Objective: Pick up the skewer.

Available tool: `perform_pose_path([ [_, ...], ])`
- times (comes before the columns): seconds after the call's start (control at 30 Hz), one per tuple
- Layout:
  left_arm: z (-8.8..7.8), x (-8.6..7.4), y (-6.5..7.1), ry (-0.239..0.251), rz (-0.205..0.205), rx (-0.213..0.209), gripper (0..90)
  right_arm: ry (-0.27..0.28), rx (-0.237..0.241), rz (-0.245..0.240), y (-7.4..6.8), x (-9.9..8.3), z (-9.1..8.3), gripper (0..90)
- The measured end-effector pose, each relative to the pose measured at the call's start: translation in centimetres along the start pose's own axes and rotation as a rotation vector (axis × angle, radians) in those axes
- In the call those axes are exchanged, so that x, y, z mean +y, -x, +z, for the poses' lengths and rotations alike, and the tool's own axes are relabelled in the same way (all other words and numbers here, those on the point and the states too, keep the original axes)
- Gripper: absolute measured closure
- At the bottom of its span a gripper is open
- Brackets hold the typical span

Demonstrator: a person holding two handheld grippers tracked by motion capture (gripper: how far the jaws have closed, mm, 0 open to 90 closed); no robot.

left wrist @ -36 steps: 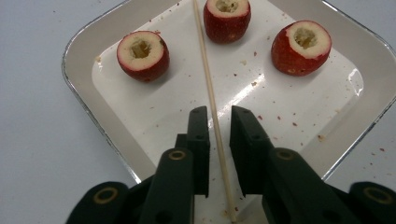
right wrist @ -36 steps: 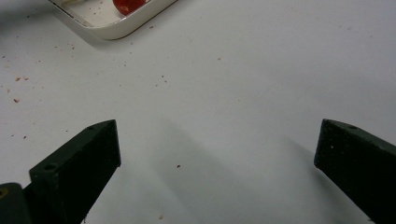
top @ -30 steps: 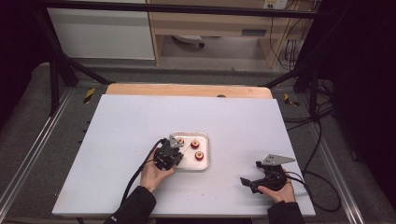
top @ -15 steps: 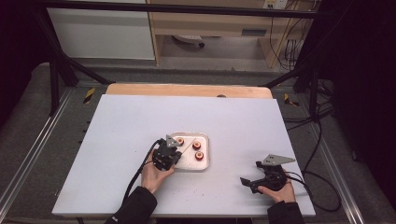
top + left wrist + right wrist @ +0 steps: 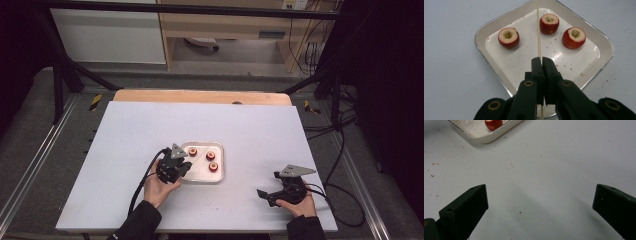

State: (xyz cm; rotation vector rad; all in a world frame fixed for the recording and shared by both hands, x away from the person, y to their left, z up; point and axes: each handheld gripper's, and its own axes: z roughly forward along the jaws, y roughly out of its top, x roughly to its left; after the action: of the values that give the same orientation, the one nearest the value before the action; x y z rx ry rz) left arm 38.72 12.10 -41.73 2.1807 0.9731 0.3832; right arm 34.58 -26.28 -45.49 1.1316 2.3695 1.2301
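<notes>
- Pinching a thin wooden skewer (image 5: 539, 30) in my left gripper (image 5: 541, 62), jaws clamped tight on it just above the white tray (image 5: 481, 35).
- Three cored red fruits sit in the tray; the skewer runs just beside the middle fruit (image 5: 549, 23), with the left fruit (image 5: 508, 37) and the right fruit (image 5: 574, 37) either side.
- My right gripper (image 5: 272, 194) rests on the table (image 5: 125, 130), well apart from the tray, jaws spread wide and holding nothing.
- To spear cleanly, I think I should aim the tip at a fruit's hollow centre, push straight along the stick, and bring my free gripper over to brace the fruit.
</notes>
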Motion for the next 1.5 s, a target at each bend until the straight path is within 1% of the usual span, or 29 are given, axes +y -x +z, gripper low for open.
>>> perform_pose_path([
  [0.07,-0.3,0.0,0.1,-0.001,0.009,-0.010,88.7,-0.003,-0.004,-0.015,-0.2,0.2,0.1,0.6],
  [0.1,-0.5,-0.1,0.2,0.000,0.014,-0.013,88.7,-0.004,-0.010,-0.011,-0.3,0.3,0.1,0.6],
  [0.13,-0.9,-0.1,0.3,-0.002,0.029,-0.021,88.7,-0.008,-0.012,-0.016,-0.4,0.4,0.2,0.6],
  [0.27,-1.4,-0.2,0.6,0.000,0.043,-0.037,88.7,-0.024,-0.029,-0.030,-0.7,0.6,0.4,0.6],
  [0.3,-1.6,-0.2,0.8,-0.003,0.054,-0.054,88.7,-0.039,-0.040,-0.050,-0.9,0.7,0.6,0.6],
  [0.4,-1.7,-0.3,1.1,-0.011,0.071,-0.061,88.7,-0.051,-0.047,-0.073,-1.3,0.9,0.8,0.9],
  [0.43,-1.8,-0.4,1.3,-0.016,0.087,-0.073,88.6,-0.053,-0.052,-0.084,-1.5,1.0,0.8,1.0],
  [0.47,-1.8,-0.4,1.3,-0.016,0.087,-0.073,88.7,-0.053,-0.052,-0.084,-1.5,1.0,0.8,1.0],
  [0.53,-1.9,-0.4,1.8,-0.024,0.112,-0.088,88.7,-0.051,-0.063,-0.128,-2.0,1.4,0.9,1.5],
  [0.57,-1.9,-0.4,1.8,-0.024,0.112,-0.088,88.7,-0.051,-0.063,-0.128,-2.0,1.4,0.9,1.5],
  [0.6,-1.9,-0.3,2.1,-0.029,0.126,-0.095,88.7,-0.053,-0.067,-0.154,-2.3,1.7,1.0,1.8],
  [0.63,-1.9,-0.3,2.1,-0.029,0.126,-0.095,88.7,-0.054,-0.066,-0.166,-2.5,1.8,1.0,1.9],
  [0.67,-1.8,-0.1,2.5,-0.040,0.142,-0.103,88.7,-0.055,-0.069,-0.175,-2.6,1.9,1.1,2.2],
  [0.7,-1.8,-0.1,2.5,-0.040,0.142,-0.103,88.7,-0.055,-0.069,-0.175,-2.6,1.9,1.1,2.2],
  [0.73,-1.8,-0.1,2.7,-0.045,0.153,-0.108,88.7,-0.060,-0.074,-0.209,-3.0,2.3,1.2,2.5],
  [0.8,-1.6,0.2,3.1,-0.052,0.171,-0.113,88.7,-0.064,-0.079,-0.229,-3.3,2.6,1.4,2.8],
  [0.9,-1.6,0.4,3.4,-0.057,0.178,-0.119,88.7,-0.070,-0.087,-0.269,-3.8,3.1,1.6,3.9],
  [0.93,-1.5,0.5,3.6,-0.058,0.183,-0.122,88.7,-0.070,-0.087,-0.269,-3.8,3.1,1.6,3.9],
  [0.97,-1.5,0.6,3.8,-0.061,0.187,-0.126,88.7,-0.073,-0.088,-0.283,-4.0,3.2,1.7,4.3],
  [1.0,-1.5,0.7,3.9,-0.066,0.198,-0.126,88.7,-0.081,-0.093,-0.317,-4.4,3.5,1.9,4.9],
  [1.03,-1.4,0.8,4.0,-0.067,0.196,-0.127,88.7,-0.082,-0.094,-0.326,-4.5,3.6,1.9,5.3],
  [1.17,-1.1,1.6,4.8,-0.082,0.225,-0.136,88.7,-0.091,-0.099,-0.379,-5.1,4.3,2.2,6.7],
  [1.2,-1.0,1.8,5.1,-0.087,0.234,-0.140,88.7,-0.091,-0.102,-0.403,-5.3,4.5,2.3,7.5],
  [1.27,-0.8,2.1,5.5,-0.096,0.249,-0.146,88.7,-0.093,-0.102,-0.429,-5.6,4.8,2.3,8.8],
  [1.37,-0.6,2.6,6.3,-0.112,0.279,-0.154,88.7,-0.093,-0.114,-0.494,-6.1,5.1,2.3,11.6],
  [1.4,-0.5,2.8,6.5,-0.114,0.286,-0.156,88.7,-0.093,-0.114,-0.494,-6.1,5.1,2.3,11.6],
  [1.43,-0.4,3.0,6.8,-0.115,0.294,-0.159,88.7,-0.092,-0.116,-0.510,-6.2,5.2,2.3,12.8],
  [1.47,-0.2,3.3,7.2,-0.118,0.301,-0.169,88.7,-0.088,-0.113,-0.545,-6.5,5.4,2.3,15.5],
  [1.5,-0.2,3.3,7.2,-0.118,0.301,-0.169,88.7,-0.083,-0.111,-0.563,-6.6,5.4,2.4,16.3],
])
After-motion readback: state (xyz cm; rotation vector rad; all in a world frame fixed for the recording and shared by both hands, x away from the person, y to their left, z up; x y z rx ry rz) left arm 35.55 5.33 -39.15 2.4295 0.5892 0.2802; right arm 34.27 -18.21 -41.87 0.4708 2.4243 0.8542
